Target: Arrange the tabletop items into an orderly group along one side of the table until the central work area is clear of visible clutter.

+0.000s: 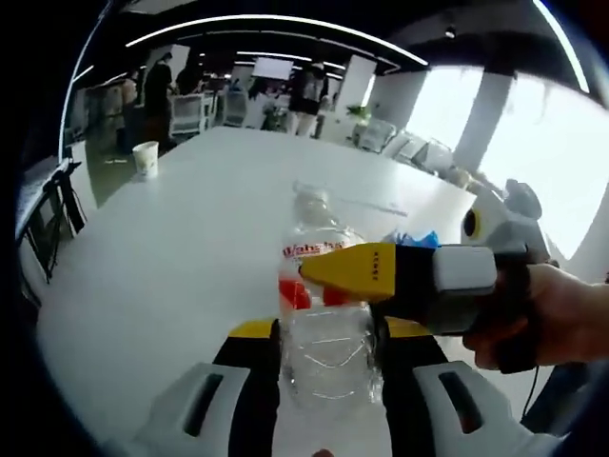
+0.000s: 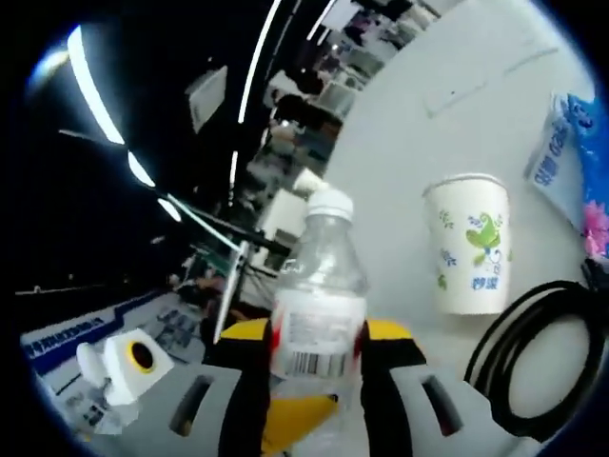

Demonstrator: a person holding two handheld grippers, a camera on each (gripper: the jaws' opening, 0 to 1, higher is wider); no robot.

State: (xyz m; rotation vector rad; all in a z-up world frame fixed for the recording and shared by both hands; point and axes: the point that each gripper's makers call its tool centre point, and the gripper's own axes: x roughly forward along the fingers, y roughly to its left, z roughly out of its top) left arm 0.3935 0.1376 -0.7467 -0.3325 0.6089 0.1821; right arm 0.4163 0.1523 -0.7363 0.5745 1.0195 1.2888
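Note:
A clear plastic bottle (image 1: 328, 333) with a red-and-white label stands between the jaws of my left gripper (image 1: 328, 328), which press on its lower body. My right gripper (image 1: 328, 281), held by a hand, comes in from the right, and its yellow finger lies across the bottle's label. In the right gripper view the same bottle (image 2: 319, 286), white cap on top, sits between the jaws of my right gripper (image 2: 319, 333), shut on its labelled middle. A paper cup (image 2: 471, 248) with a green print stands on the white table (image 2: 457, 95) just right of the bottle.
A second paper cup (image 1: 145, 157) stands near the far left edge of the table (image 1: 190, 238). A blue packet (image 2: 571, 162) lies beyond the printed cup, and a black cable loop (image 2: 542, 352) lies in front of it. Chairs and people (image 1: 304, 90) stand beyond the table.

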